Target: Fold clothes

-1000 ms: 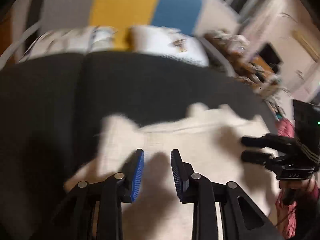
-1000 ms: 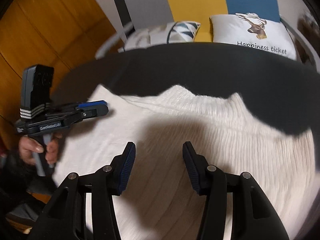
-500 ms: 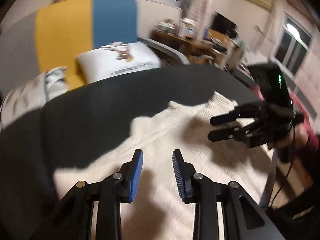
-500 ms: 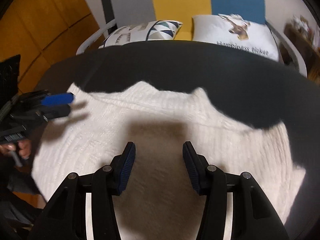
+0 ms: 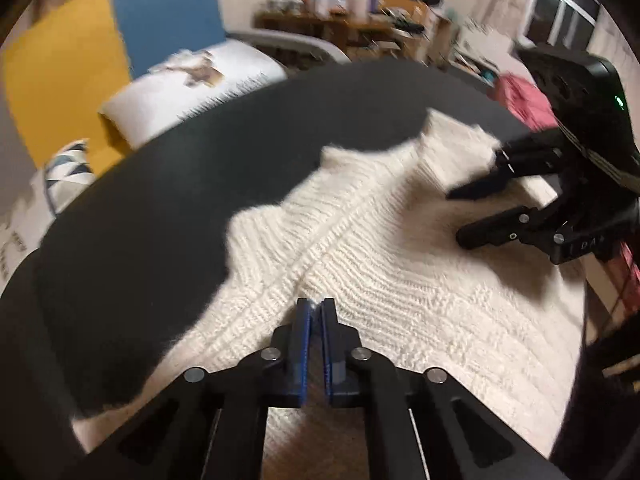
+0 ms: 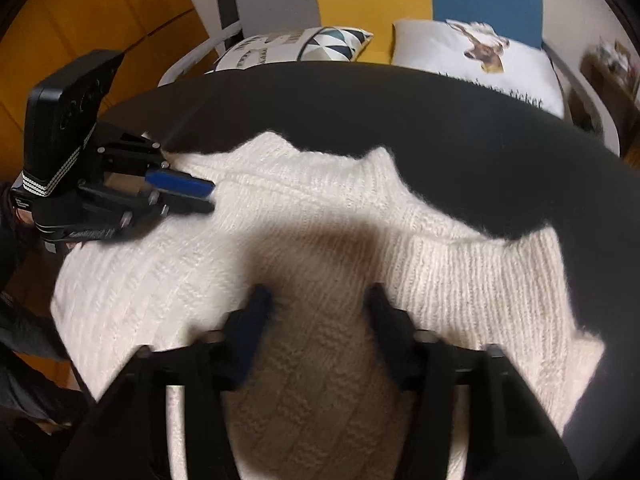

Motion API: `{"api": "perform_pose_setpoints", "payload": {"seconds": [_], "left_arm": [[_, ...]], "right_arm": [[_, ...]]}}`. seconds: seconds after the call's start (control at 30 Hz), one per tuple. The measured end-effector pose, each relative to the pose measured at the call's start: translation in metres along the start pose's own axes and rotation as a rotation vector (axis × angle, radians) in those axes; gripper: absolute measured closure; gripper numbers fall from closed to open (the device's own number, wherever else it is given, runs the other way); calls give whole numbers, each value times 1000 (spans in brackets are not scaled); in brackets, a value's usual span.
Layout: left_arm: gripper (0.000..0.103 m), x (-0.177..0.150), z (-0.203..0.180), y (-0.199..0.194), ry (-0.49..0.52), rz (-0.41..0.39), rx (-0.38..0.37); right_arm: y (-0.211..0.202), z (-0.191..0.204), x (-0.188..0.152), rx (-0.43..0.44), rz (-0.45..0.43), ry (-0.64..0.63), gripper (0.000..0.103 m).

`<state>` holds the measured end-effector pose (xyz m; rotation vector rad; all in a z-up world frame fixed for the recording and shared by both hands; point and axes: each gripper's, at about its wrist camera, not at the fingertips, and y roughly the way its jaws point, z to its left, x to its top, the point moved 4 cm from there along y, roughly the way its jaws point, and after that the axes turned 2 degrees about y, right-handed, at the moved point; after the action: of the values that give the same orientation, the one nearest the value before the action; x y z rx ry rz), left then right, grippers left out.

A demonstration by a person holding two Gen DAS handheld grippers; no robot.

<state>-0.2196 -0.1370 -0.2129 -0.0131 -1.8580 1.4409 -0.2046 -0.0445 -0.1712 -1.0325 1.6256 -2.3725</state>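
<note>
A cream knitted sweater [image 5: 384, 264] lies spread on a round black table [image 5: 168, 184]; it also shows in the right wrist view [image 6: 320, 240]. My left gripper [image 5: 316, 308] is shut on a ridge of the sweater near its left side; from the right wrist view it sits at the sweater's left edge [image 6: 200, 196]. My right gripper [image 6: 320, 304] is open, low over the sweater's middle; in the left wrist view it hovers at the right [image 5: 468, 216] with jaws apart.
The black table's [image 6: 440, 112] far edge meets a sofa with a white deer pillow [image 6: 480, 60] and a patterned pillow [image 6: 300, 46]. A cluttered desk [image 5: 360, 12] stands beyond. Pink fabric [image 5: 524, 96] lies past the table's right side.
My left gripper has closed on the sweater's knit; it was open before. It swung toward the right. My right gripper dropped closer to the sweater, still open.
</note>
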Motion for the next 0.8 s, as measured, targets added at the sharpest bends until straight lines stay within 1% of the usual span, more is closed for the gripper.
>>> {"api": "perform_pose_setpoints", "payload": {"seconds": [0.03,0.07,0.1,0.13,0.2,0.23,0.3,0.33,0.37,0.4,0.47,0.5,0.53,0.57,0.6,0.63,0.67,0.7,0.77,0.8], "left_arm": [[100,1,4,-3,-33,-31,14],[100,2,8,-6,-67,-62,28],[100,4,10,-4,-87,-70,42],[100,5,13,-2,-105,-73,56],[100,4,11,12,-106,-35,77],[99,3,10,12,-110,-30,72],[94,2,10,9,-126,-27,58],[90,2,12,1,-149,-45,49],[84,1,15,-7,-175,-66,41],[84,1,18,-15,-200,-87,32],[83,1,23,-29,-229,-135,41],[83,-2,26,-33,-225,-137,44],[83,-5,29,-33,-221,-123,68],[83,-12,33,-29,-226,-83,98],[83,-18,37,-23,-236,-46,94],[83,-23,40,-18,-245,-23,97],[83,-28,43,-13,-252,-3,103],[83,-30,43,-12,-245,-6,102],[84,-29,42,-11,-225,-3,133],[95,-29,42,-10,-226,-2,164]], "right_arm": [[-2,1,1,-6,-10,-5,80],[-5,1,2,-10,-21,-7,86],[-8,1,4,-13,-33,-9,89],[-9,2,5,-18,-35,-13,89],[-3,0,3,-36,-25,-2,89],[-2,-2,3,-30,-26,14,89],[-1,-5,2,-9,-34,51,88],[-1,-7,1,1,-38,69,87],[-1,-8,1,12,-42,88,86],[-4,-10,2,26,-52,102,82],[-16,-11,6,44,-88,113,82],[-17,-11,9,45,-96,113,82],[-17,-11,11,47,-99,115,82],[-17,-11,14,49,-101,117,81],[-15,-11,14,37,-99,114,72],[-13,-11,14,21,-96,110,58],[-10,-11,14,5,-92,106,52],[-8,-11,13,-11,-88,102,47],[-3,-11,13,-42,-81,94,47],[-1,-11,13,-58,-77,90,49]]}}
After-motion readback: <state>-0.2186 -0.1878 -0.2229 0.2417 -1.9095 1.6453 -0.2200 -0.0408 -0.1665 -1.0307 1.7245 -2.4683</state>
